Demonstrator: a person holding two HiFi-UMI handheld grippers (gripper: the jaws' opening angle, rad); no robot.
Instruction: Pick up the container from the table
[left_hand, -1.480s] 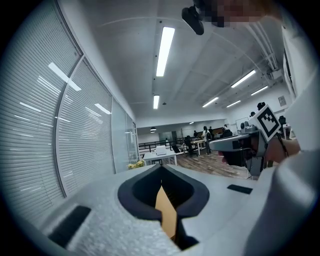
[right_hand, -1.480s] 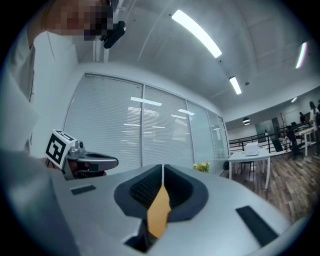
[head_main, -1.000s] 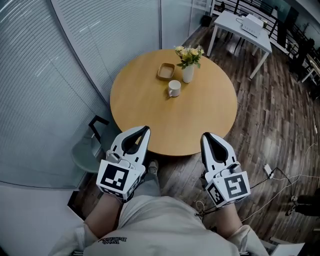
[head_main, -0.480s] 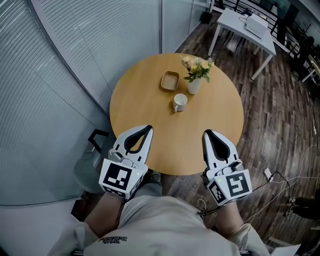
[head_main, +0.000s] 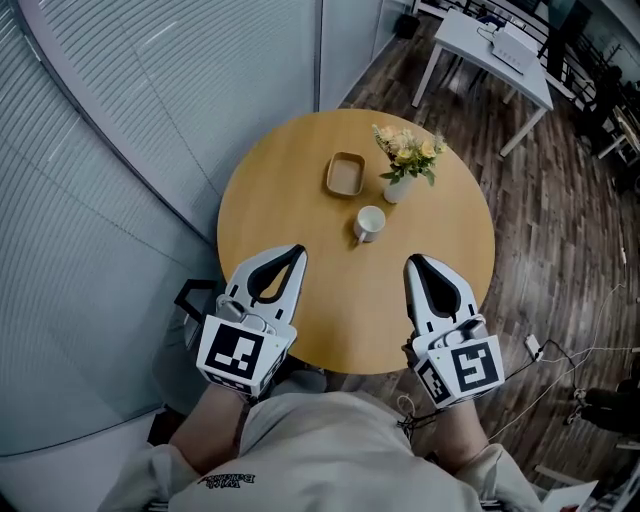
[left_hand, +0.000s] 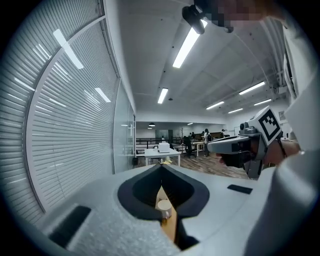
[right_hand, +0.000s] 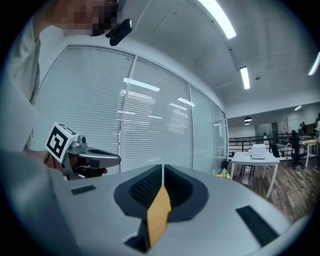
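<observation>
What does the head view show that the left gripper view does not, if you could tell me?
Only the head view shows the brown container and the round table's whole top. Only the left gripper view shows the ceiling strip lights and the far office behind. Both show the white mug, glimpsed through the jaw gap in the gripper view, the right gripper and the white desk.
</observation>
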